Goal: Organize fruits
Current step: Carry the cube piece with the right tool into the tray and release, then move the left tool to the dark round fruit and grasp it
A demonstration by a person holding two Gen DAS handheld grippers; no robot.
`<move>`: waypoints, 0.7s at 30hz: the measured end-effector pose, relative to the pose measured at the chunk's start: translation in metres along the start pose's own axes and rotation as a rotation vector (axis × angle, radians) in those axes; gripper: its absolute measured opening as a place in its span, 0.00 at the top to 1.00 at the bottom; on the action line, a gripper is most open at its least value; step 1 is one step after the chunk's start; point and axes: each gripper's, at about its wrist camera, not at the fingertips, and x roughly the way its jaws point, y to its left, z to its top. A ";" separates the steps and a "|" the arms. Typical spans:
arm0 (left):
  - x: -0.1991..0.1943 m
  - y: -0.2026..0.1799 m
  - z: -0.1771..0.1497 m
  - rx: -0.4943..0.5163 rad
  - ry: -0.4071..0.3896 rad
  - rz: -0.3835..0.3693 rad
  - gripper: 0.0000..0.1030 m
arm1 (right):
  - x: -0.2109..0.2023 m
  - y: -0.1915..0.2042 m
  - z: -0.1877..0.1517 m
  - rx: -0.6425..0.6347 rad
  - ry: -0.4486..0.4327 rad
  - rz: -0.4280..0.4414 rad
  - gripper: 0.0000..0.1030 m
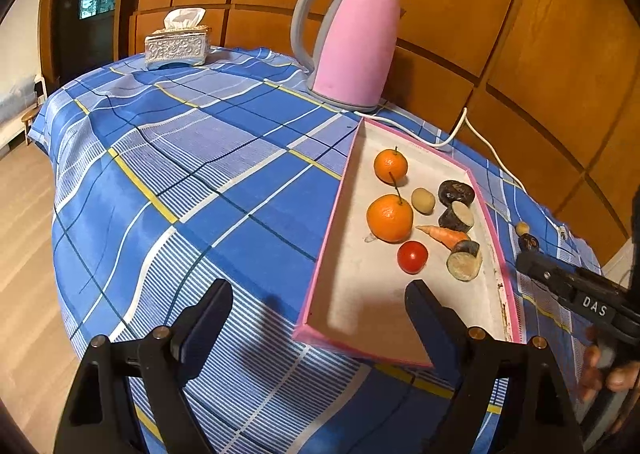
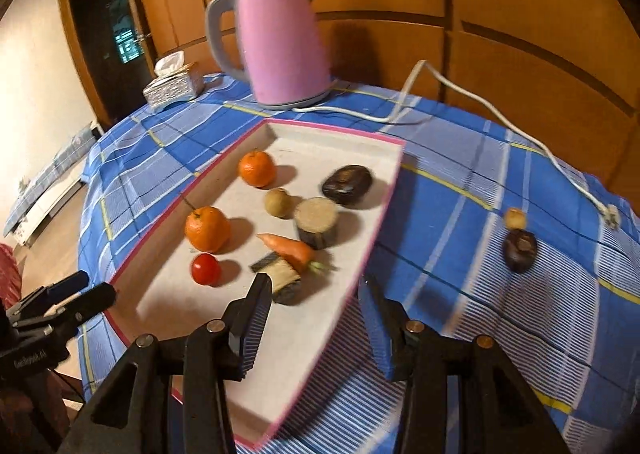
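Both your grippers, left [image 1: 320, 318] and right [image 2: 316, 310], gape empty; the date [image 2: 519, 250] near the cloth's edge could roll off if nudged.

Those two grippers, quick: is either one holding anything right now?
Left gripper: open, fingers wide apart, holding nothing, over the near end of the tray.
Right gripper: open, holding nothing, above the tray's near right edge.

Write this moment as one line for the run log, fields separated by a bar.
left gripper: open, empty | right gripper: open, empty | tray: oranges, tomato, carrot inside | outside tray: dark piece on tablecloth
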 end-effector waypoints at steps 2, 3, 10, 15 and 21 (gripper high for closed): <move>-0.001 -0.001 0.001 0.001 0.001 -0.007 0.14 | -0.004 -0.010 -0.003 0.009 0.018 -0.037 0.56; -0.001 -0.002 0.001 0.003 0.000 -0.011 0.14 | -0.005 -0.016 -0.006 0.014 0.031 -0.059 0.56; 0.001 -0.009 0.005 0.018 0.004 -0.028 0.14 | -0.020 -0.078 -0.020 0.139 0.153 -0.224 0.56; -0.001 -0.014 0.007 0.034 0.000 -0.031 0.14 | -0.040 -0.122 -0.025 0.209 0.207 -0.313 0.56; -0.003 -0.023 0.010 0.063 -0.005 -0.034 0.14 | -0.046 -0.159 -0.036 0.277 0.249 -0.385 0.56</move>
